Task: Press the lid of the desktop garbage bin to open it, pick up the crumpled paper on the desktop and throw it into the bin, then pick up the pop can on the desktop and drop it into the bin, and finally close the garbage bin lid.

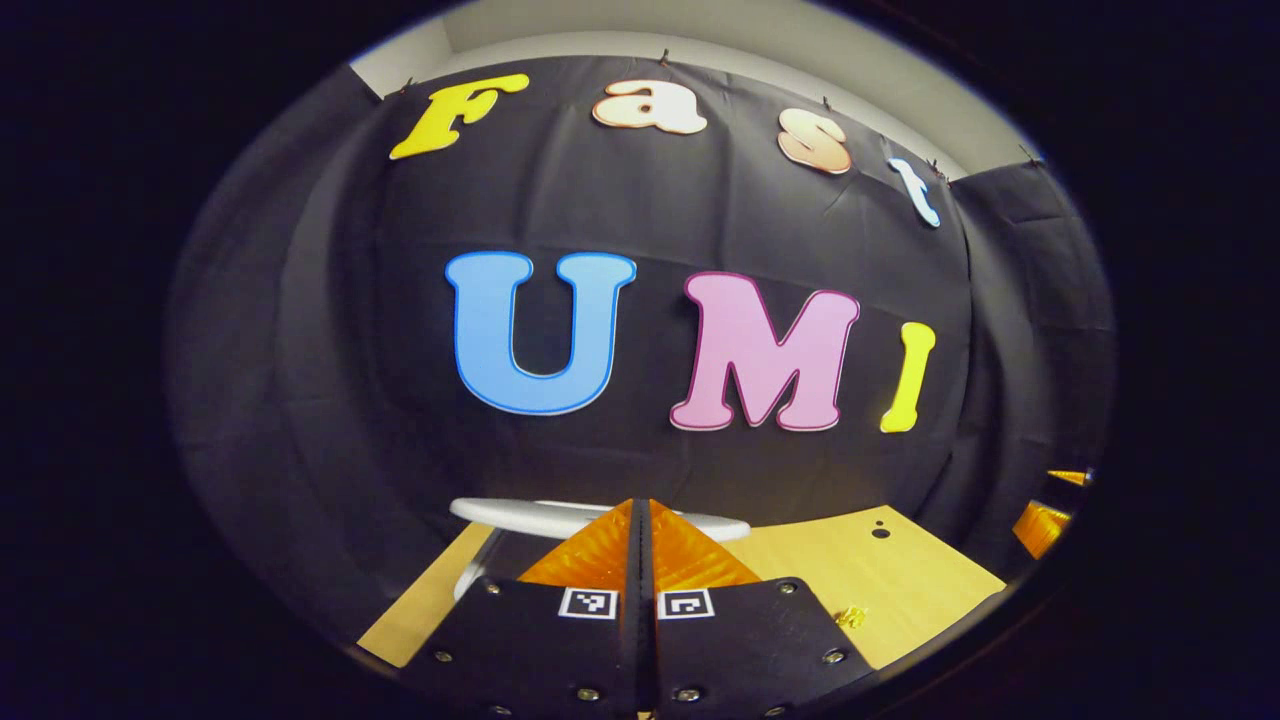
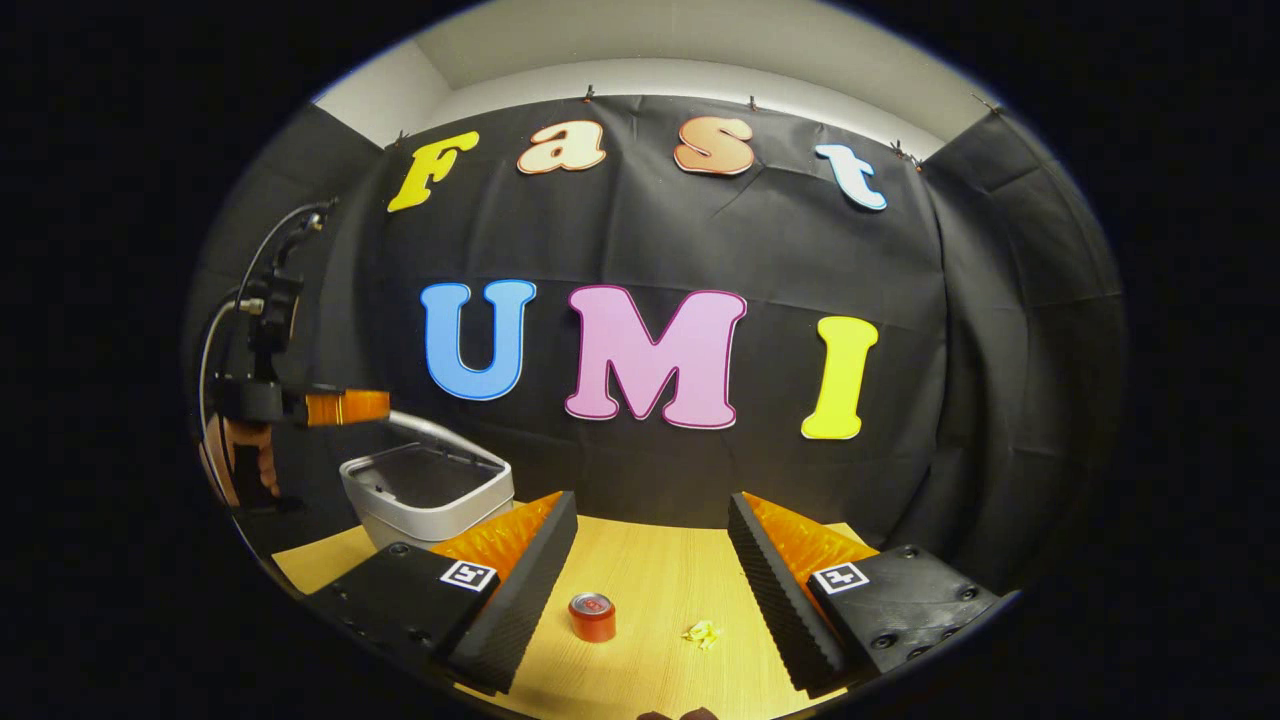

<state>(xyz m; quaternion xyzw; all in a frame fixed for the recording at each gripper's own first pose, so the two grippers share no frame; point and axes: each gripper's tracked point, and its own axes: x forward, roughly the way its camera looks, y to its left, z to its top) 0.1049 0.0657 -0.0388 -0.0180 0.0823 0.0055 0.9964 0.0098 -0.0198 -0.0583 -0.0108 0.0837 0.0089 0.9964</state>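
The bin (image 2: 425,495) stands at the far left of the counter (image 2: 660,560) in the right gripper view, close to the black cloth wall. Its lid (image 2: 455,432) looks raised at the back and the inside shows dark and open, so the first step, pressing the lid, appears done. Nothing can be made out inside it from here.

The crumpled paper (image 2: 702,633) lies on the counter, well apart from the bin, and the pop can (image 2: 592,616) stands upright just beside it to the left. Both sit on bare wood with nothing gripping them, so by my reading neither has been picked up yet. That leaves the paper throw, the can drop and the closing of the lid still to do.

The right gripper (image 2: 650,570) hangs above the counter with its jaws wide apart and empty; the can and the paper show between them, lower down, which suggests it is lined up for the first pick.

The left gripper (image 1: 642,545) has its jaws pressed together on nothing. In the right gripper view it hovers above the bin, held by a hand (image 2: 240,465). In its own view the white rim of the bin (image 1: 520,515) lies just beyond its tips, and a small scrap, likely the paper (image 1: 852,617), sits off to the right.
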